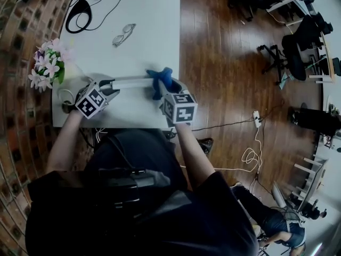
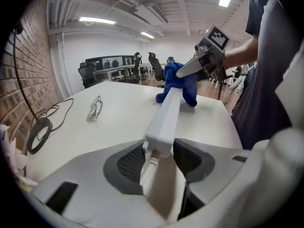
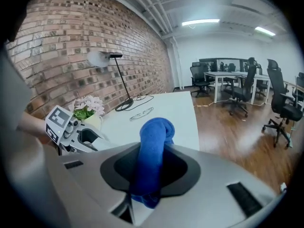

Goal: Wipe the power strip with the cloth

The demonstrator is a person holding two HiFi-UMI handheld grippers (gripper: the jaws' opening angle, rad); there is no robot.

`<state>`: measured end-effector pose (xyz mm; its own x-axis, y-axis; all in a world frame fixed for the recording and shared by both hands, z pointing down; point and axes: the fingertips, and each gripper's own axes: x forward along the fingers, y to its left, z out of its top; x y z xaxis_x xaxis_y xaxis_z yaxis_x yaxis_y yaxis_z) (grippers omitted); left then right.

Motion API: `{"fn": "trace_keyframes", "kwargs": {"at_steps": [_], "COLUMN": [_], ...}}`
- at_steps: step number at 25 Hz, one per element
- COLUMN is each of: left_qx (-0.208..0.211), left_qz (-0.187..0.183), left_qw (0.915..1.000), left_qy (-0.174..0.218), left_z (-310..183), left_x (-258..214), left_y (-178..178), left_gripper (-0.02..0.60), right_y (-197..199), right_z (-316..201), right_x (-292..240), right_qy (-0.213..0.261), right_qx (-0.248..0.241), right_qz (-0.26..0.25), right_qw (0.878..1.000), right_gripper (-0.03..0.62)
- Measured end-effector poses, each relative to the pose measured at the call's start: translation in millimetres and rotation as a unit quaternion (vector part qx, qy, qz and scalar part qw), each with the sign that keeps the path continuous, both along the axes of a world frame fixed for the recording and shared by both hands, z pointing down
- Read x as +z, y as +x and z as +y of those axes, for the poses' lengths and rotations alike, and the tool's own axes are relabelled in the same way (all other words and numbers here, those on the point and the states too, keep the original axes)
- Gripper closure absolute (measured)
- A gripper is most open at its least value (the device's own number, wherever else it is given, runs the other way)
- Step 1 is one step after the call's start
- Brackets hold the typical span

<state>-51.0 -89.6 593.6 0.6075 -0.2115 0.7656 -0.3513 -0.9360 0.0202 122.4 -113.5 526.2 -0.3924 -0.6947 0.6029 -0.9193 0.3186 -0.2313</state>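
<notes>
At the near edge of a white table [image 1: 144,15], a person is working two hand-held tools. The L gripper [image 2: 159,158] is clamping one end of the white power strip [image 2: 166,113], pads pressing its sides, cord end nearest. The strip is stretching across the table's front toward the R gripper [image 3: 152,170]. That one is pinching a blue cloth [image 3: 153,146], bunched btwn its jaws & draping over the strip's far end. Beyond, eyeglasses [image 1: 123,34] are lying mid-table. Pink-and-white flowers [image 1: 48,63] are sitting at the L edge by a brick wall [image 3: 71,32]. Farther back, a black lamp base [image 1: 80,16] w/ looped cable is resting. Office chairs [image 3: 280,113] are standing on the wood floor [image 1: 224,63].
</notes>
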Motion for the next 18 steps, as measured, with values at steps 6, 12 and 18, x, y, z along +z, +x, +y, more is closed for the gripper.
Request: {"fn": "trace_keyframes", "kwargs": {"at_steps": [6, 12, 18], "left_qx": [0.026, 0.052, 0.063], "left_qz": [0.005, 0.005, -0.001], "left_qw": [0.9996, 0.9986, 0.9979], "left_qy": [-0.006, -0.008, -0.018], "left_z": [3, 9, 10], "left_x": [0, 3, 7], "left_y": [2, 1, -1], "left_gripper": [0.394, 0.402, 0.405], "right_y": [-9, -13, -16], "right_z": [6, 3, 3], "right_x": [14, 19, 22], "right_qy": [-0.028, -0.049, -0.051], "right_qx": [0.016, 0.028, 0.030], "right_qz": [0.000, 0.034, 0.072], "right_qw": [0.999, 0.998, 0.996], "right_gripper": [0.510, 0.510, 0.511]}}
